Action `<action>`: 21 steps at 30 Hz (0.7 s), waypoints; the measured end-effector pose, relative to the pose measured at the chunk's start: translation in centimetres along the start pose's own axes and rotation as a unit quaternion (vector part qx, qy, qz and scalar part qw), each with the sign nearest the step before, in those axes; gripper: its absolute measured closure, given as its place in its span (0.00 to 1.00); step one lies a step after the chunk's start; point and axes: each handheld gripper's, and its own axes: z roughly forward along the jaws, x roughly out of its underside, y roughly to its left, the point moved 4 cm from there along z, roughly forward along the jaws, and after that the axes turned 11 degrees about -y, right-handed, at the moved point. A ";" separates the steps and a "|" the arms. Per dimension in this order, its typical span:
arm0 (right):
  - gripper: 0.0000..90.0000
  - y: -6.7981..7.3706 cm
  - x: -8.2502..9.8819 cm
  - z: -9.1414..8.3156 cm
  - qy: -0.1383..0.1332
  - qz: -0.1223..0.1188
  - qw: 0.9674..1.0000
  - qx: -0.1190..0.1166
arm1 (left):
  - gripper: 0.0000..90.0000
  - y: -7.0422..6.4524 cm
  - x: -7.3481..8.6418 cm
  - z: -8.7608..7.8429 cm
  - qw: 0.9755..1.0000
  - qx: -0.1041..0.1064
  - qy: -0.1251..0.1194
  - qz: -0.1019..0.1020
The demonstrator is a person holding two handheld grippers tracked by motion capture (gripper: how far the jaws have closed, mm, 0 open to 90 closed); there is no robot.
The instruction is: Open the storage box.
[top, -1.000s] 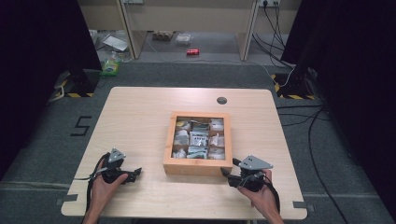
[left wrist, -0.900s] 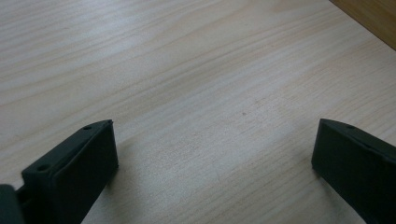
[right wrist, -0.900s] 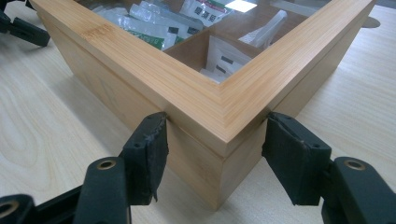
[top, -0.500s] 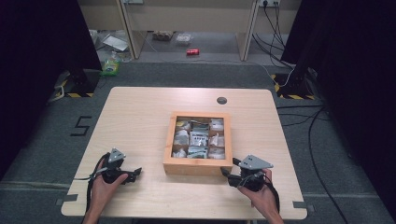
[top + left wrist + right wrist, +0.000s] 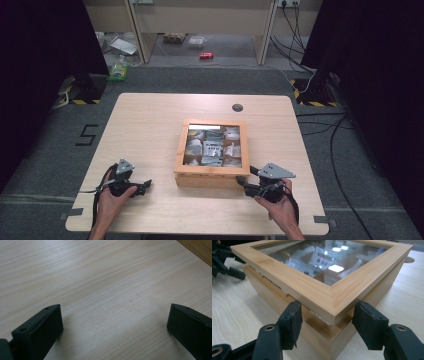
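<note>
Bamboo-coloured wooden box [image 5: 212, 172] with a glass-paned lid [image 5: 329, 258], sitting right of centre on the table [image 5: 150, 130], nearer the person's edge. The footprint is close to square, slightly longer front to back in the high view; sides run parallel to the table edges, front wall facing the person. Lid lies flat and closed, pane facing up. Through the glass: a grid of compartments holding small pale packets [image 5: 212, 148]; print on them too small to read.

Right gripper [image 5: 246, 183] is at the box's front right corner, pointing left and slightly away from the person. In the right gripper view its two fingers [image 5: 292, 322] straddle that corner at lid height, one on each side of the mitred joint. They stand apart, close to the wood; whether the pads actually press on it I cannot tell, and a narrow gap seems to show at each. The right hand [image 5: 280, 205] wraps the gripper body, grey three-cornered plate on top.

Left gripper [image 5: 145, 186] rests low over the table well to the left of the box, pointing right toward it. In the left gripper view its fingers [image 5: 42, 327] are spread wide with bare pale wood grain between them; a strip of the box's wall shows at the upper right corner. Left hand [image 5: 112, 197] holds it, cable looping back.

Beyond the box: a dark round grommet [image 5: 237, 107] near the table's far edge. Grey carpet floor [image 5: 350, 165] around.
</note>
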 end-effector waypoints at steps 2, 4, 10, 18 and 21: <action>0.46 -0.1 -0.3 0.0 -0.006 0.004 1.000 -0.001 | 0.00 0.0 0.0 0.0 1.000 0.000 0.000 0.000; 0.46 -0.1 -0.5 0.0 -0.009 0.004 1.000 -0.001 | 0.00 0.0 0.0 0.0 1.000 0.000 0.000 0.000; 0.47 -0.5 -1.1 0.0 -0.021 0.008 1.000 -0.006 | 0.00 0.0 0.0 0.0 1.000 0.000 0.000 0.000; 0.47 -0.9 -2.0 0.3 -0.042 0.029 0.999 -0.017 | 0.00 0.0 0.0 0.0 1.000 0.000 0.000 0.000; 0.48 -1.1 -2.2 0.4 -0.045 0.031 0.998 -0.018 | 0.00 0.0 0.0 0.0 1.000 0.000 0.000 0.000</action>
